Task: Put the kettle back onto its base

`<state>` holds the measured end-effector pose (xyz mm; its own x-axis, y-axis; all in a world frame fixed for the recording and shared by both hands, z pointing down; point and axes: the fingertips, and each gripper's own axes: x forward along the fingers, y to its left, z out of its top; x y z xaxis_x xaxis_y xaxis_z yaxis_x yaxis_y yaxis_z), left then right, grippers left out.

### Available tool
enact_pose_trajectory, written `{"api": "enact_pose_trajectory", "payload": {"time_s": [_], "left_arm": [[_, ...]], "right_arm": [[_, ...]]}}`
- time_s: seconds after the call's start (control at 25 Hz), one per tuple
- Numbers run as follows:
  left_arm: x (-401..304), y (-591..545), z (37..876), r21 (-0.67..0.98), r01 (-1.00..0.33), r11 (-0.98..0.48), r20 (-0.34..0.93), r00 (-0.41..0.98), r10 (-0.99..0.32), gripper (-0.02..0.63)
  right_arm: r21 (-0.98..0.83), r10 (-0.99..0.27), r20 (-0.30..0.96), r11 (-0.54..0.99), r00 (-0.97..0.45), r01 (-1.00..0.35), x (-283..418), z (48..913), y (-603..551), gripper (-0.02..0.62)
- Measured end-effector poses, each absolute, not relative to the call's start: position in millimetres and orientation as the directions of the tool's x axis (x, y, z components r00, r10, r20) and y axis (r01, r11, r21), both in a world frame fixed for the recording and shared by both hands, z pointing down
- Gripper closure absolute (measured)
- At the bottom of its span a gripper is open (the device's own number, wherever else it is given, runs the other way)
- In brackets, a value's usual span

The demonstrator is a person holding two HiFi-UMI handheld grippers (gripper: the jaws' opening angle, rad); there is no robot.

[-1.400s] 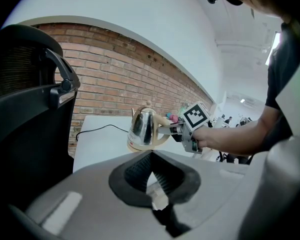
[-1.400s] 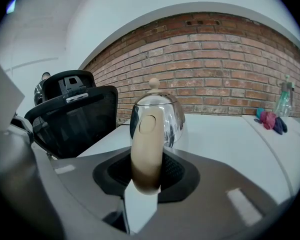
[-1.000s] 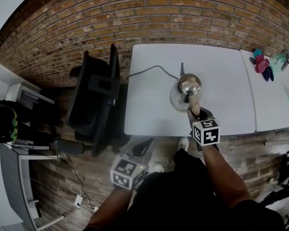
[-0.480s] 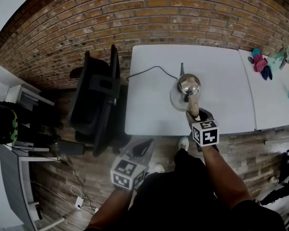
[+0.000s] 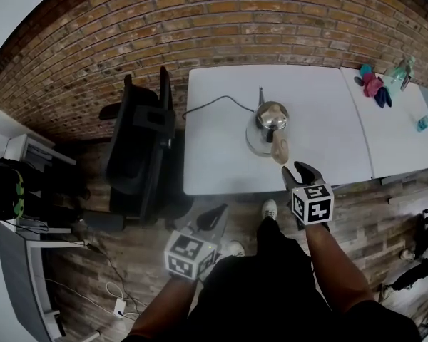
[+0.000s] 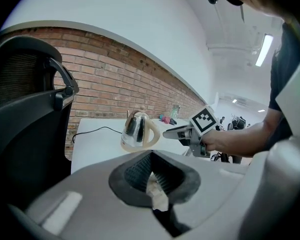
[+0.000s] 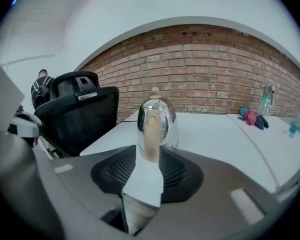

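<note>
The shiny steel kettle (image 5: pixel 271 117) with its beige handle (image 5: pixel 279 149) stands on its round base (image 5: pixel 252 145) near the front of the white table (image 5: pixel 321 120). A black cord (image 5: pixel 214 104) runs from it toward the table's left edge. My right gripper (image 5: pixel 298 174) is open, just off the table's front edge, a short gap behind the handle and holding nothing. In the right gripper view the kettle (image 7: pixel 157 120) stands straight ahead beyond the open jaws (image 7: pixel 149 164). My left gripper (image 5: pixel 212 218) hangs low over the floor, open and empty; its view shows the kettle (image 6: pixel 135 129) and the right gripper (image 6: pixel 171 132).
A black office chair (image 5: pixel 139 148) stands against the table's left side. A second white table (image 5: pixel 406 130) adjoins at the right, with pink and blue items (image 5: pixel 374 89) and a clear bottle (image 5: pixel 399 70). A brick wall (image 5: pixel 200 27) lies behind. Below is a wooden floor (image 5: pixel 121 262).
My right gripper has come off the kettle's handle and drawn back past the table's front edge. The kettle stays on its base. The left gripper has not moved.
</note>
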<state>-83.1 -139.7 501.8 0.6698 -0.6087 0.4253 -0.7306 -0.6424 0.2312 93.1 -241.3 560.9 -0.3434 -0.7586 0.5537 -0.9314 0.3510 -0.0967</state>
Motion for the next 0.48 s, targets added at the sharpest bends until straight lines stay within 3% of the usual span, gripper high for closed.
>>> {"api": "enact_pose_trajectory", "payload": {"time_s": [0.12, 0.24, 0.48], "left_arm": [[-85.5, -130.2, 493.8, 0.231, -0.722, -0.652, 0.399, 0.681, -0.614, 0.604], [-83.5, -117.7, 489.2, 0.254, -0.702, -0.665, 0.381, 0.705, -0.598, 0.604], [-73.5, -99.3, 484.7, 0.278, -0.655, -0.702, 0.364, 0.749, -0.554, 0.604]], "right_arm": [[-0.262, -0.774, 0.451, 0.361, -0.445, -0.895, 84.8, 535.5, -213.8, 0.568], [-0.424, -0.777, 0.345, 0.371, -0.527, -0.826, 74.4, 513.4, -180.4, 0.569], [-0.413, -0.782, 0.279, 0.426, -0.557, -0.805, 49.1, 479.1, -120.0, 0.571]]}}
